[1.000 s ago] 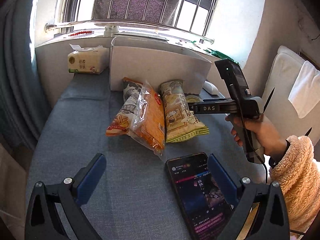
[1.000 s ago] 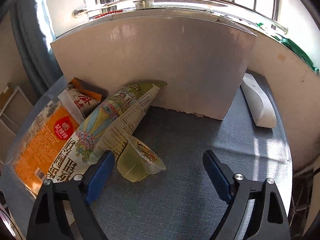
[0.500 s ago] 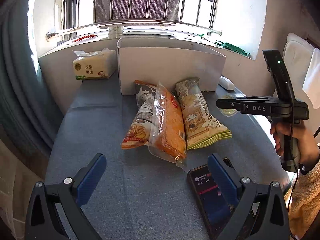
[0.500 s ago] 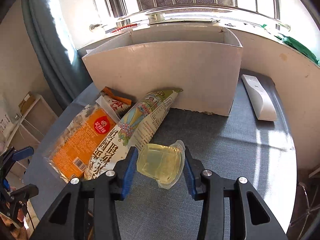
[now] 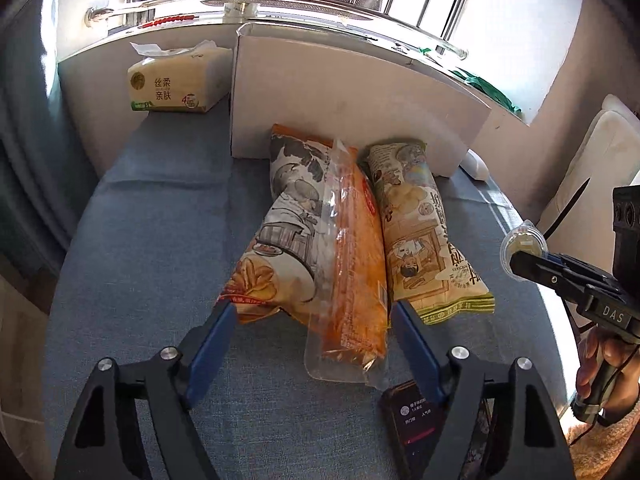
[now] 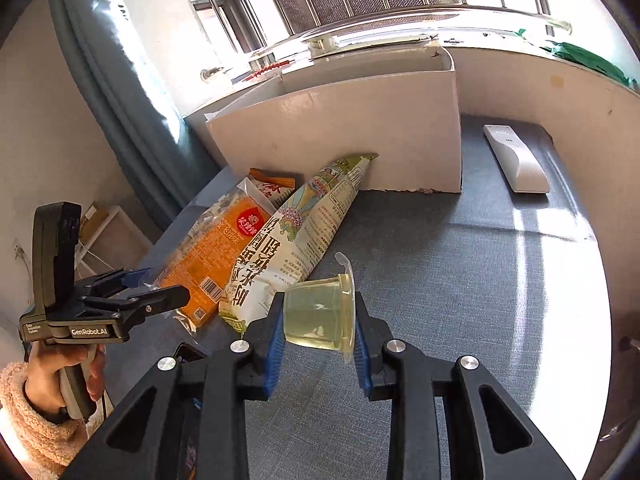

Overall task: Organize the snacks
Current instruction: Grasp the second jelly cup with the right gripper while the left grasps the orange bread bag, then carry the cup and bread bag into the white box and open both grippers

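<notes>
My right gripper [image 6: 318, 320] is shut on a clear jelly cup [image 6: 320, 316] and holds it above the blue table; the cup also shows in the left wrist view [image 5: 522, 246]. My left gripper [image 5: 312, 344] is open, its fingers on either side of the near end of an orange snack pack [image 5: 356, 264]. A grey-and-orange bag [image 5: 284, 232] lies to its left and a green bag [image 5: 424, 232] to its right. The white cardboard box [image 5: 340, 100] stands behind them, open at the top [image 6: 360, 120].
A tissue pack [image 5: 176, 84] sits at the back left beside the box. A black phone [image 5: 416, 420] lies at the table's near edge. A white remote [image 6: 516, 160] lies right of the box. The windowsill wall runs behind.
My right gripper closed on the jelly cup and lifted it off the table. My left gripper moved forward to the near end of the orange pack, staying open.
</notes>
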The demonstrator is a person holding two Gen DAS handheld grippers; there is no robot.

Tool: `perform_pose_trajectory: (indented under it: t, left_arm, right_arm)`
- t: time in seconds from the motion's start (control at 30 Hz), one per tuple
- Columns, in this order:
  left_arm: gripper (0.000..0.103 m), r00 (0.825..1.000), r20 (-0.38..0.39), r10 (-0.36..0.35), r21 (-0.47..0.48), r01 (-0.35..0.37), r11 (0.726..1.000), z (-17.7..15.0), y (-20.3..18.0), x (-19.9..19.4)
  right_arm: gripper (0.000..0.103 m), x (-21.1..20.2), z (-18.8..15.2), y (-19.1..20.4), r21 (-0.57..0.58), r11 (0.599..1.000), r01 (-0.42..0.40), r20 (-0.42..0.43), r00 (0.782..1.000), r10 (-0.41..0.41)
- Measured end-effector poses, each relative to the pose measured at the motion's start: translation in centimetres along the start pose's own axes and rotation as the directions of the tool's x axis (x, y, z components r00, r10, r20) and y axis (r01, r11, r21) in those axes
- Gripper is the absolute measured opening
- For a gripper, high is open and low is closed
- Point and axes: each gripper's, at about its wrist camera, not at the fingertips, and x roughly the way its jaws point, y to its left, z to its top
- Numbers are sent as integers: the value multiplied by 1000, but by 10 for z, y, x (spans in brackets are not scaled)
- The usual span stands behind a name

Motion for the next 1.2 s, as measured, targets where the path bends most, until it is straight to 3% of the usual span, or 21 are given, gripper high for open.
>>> perform_pose_trajectory:
  t: [0.07, 0.1, 0.17, 0.2, 0.47, 0.73, 0.83, 0.87, 0.93, 1.2]
  left_arm:
    - [61, 1000, 14, 8, 8, -8, 1000, 0, -1, -3]
    - [59, 1000, 19, 16, 21, -16, 1000, -1, -3, -4]
    - [37, 999, 42, 33, 64, -36, 997, -1, -11, -8]
    - [35, 998, 48, 49, 88, -53, 995, -1, -17, -9]
    - [35, 998, 36, 49, 189, -55, 980, 21, -42, 4]
    - [39, 999, -37, 23, 228, -14, 973, 43, -57, 34]
    - [26, 998, -56, -19, 198, 30, 980, 46, -54, 40]
    - [21, 998, -42, -51, 173, 58, 983, 46, -49, 36]
    - [15, 999, -11, -45, 154, 46, 987, 47, -41, 27]
    - [14, 985, 146, -92, 111, 76, 991, 61, -14, -37]
  right_arm:
    - [32, -4, -3, 3, -2, 1000, 2, 5, 1000, -2]
    - [32, -6, -5, 3, -1, 1000, 5, 13, 1000, -5]
    - [32, -7, -7, 4, 5, 1000, -12, 16, 1000, 12]
    - [32, -9, -7, 5, 1, 1000, -7, 20, 1000, 6]
    - [32, -10, -11, 9, -3, 1000, -26, 20, 999, 26]
    - [32, -8, -12, 7, 7, 1000, -20, 17, 1000, 20]
    - [32, -6, -13, 8, 6, 1000, -20, 12, 1000, 20]
    - [32, -6, -13, 9, 6, 1000, -23, 12, 1000, 23]
    - [32, -8, -12, 9, 4, 1000, -22, 17, 1000, 22]
    - [32, -14, 10, 12, -17, 1000, -16, 44, 999, 17]
